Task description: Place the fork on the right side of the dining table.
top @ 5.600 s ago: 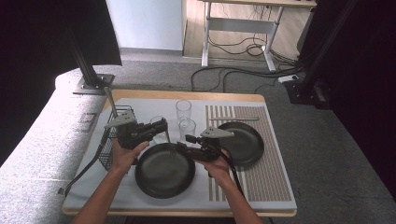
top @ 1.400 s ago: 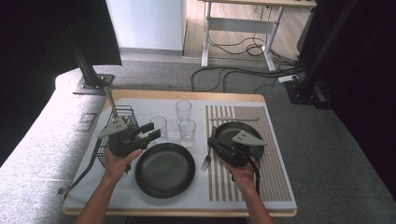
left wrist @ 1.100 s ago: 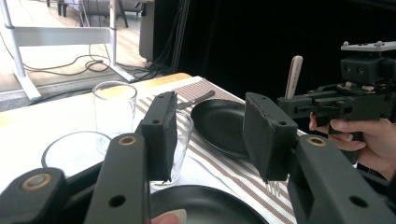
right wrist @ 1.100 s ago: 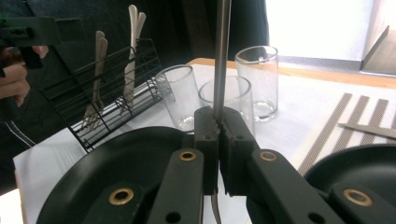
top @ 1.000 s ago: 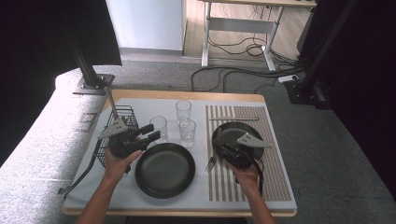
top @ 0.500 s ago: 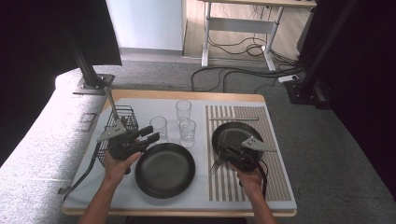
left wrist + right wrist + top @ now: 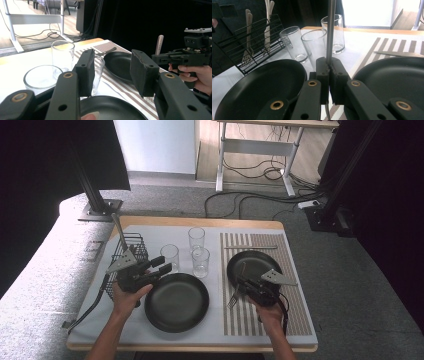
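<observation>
Item: fork, clamped by its handle in the right gripper, fingers fully closed on it; it hangs at the near-left rim of the small black plate, tines over the striped mat.

Left gripper: fingers about half open, empty, beside the large black plate.

Handling note (a judgement): lower the fork flat on the mat, left of the small plate, parallel to its stripes, before releasing.

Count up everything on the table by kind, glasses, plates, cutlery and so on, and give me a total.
Clear glasses: 3
Black plates: 2
Wire rack: 1
Fork in the right gripper: 1
Knife on the striped mat: 1
Utensils standing in the rack: cannot tell exactly
Total: 8 countable things
</observation>
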`<move>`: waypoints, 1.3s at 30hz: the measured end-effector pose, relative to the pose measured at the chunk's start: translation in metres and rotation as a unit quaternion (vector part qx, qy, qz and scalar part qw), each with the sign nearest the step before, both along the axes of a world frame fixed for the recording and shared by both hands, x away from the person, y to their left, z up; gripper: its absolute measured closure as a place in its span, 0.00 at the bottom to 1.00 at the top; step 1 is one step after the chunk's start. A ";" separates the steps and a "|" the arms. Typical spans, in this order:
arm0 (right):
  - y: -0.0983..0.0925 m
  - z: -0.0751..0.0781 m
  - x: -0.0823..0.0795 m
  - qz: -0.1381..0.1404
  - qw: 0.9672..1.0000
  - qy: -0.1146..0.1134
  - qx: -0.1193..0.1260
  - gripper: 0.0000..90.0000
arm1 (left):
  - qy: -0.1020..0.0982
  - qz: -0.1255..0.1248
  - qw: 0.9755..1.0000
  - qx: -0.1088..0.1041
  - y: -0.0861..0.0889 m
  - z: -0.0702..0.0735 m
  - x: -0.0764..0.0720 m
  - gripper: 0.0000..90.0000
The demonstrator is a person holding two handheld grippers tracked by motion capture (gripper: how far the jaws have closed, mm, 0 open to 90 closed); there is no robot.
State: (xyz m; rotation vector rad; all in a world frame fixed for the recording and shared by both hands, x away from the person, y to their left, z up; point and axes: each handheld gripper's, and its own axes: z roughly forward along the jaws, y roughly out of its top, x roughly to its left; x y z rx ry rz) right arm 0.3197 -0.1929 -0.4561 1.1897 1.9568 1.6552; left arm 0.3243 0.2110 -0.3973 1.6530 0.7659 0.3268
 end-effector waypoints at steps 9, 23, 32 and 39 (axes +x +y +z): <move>-0.004 -0.005 -0.003 -0.008 1.000 0.004 -0.002 0.96 | -0.001 0.001 1.000 -0.001 -0.001 -0.001 0.001 0.61; -0.010 -0.011 -0.007 -0.019 1.000 0.005 -0.002 0.96 | 0.000 0.001 1.000 0.003 -0.001 -0.002 0.002 0.61; -0.015 -0.016 -0.012 -0.029 1.000 0.004 0.003 0.96 | 0.001 0.001 1.000 -0.006 0.001 -0.004 0.002 0.61; -0.015 -0.017 -0.012 -0.032 0.999 0.002 0.002 0.96 | 0.003 0.006 1.000 -0.008 0.005 -0.006 0.003 0.61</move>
